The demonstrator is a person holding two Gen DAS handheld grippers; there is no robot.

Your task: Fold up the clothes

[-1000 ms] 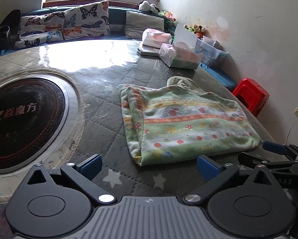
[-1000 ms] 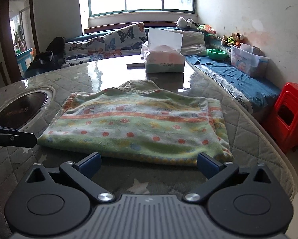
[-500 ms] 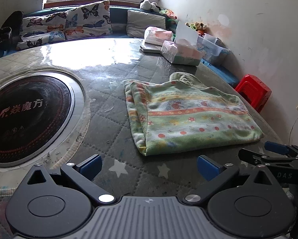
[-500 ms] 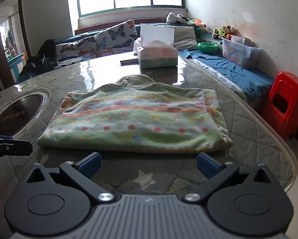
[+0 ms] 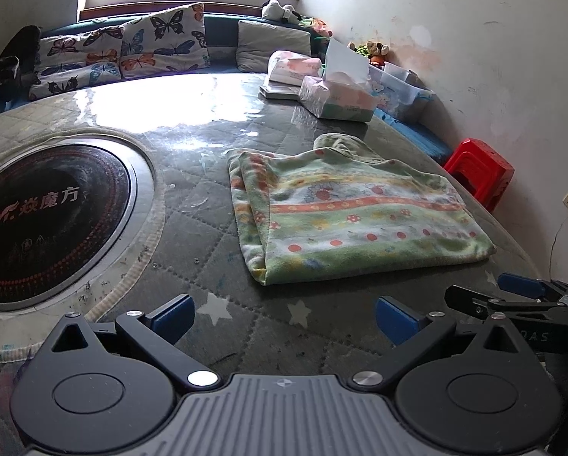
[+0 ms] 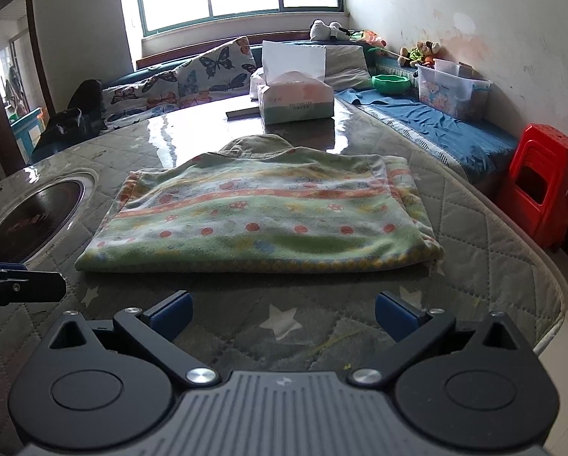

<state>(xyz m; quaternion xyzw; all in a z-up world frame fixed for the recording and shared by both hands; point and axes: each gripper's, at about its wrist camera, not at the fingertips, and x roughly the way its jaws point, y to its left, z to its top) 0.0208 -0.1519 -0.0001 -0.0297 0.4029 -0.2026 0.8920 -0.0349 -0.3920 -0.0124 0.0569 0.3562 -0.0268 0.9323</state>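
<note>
The green patterned garment (image 5: 356, 212) is lying flat on the quilted worktop (image 5: 192, 235), to the right of the round inset cooktop (image 5: 44, 216) and on the near side of the tissue box (image 5: 337, 95). It is already sitting as a tidy, layered rectangle: doubled edges are showing along its left side in the left wrist view, and a plain green hood or collar is poking out from under the far edge. Judging by that, the folding is looking well along or complete, though whether a further fold is intended is not settled by this scene. Its long axis is running left to right across both views, roughly parallel to the near worktop edge, with the hood end pointing away toward the window. The left hand-held gripper (image 5: 284, 317) and the right hand-held gripper (image 6: 282, 313) are both hovering just short of the garment's near edge, each with fingers spread wide and holding nothing.
</note>
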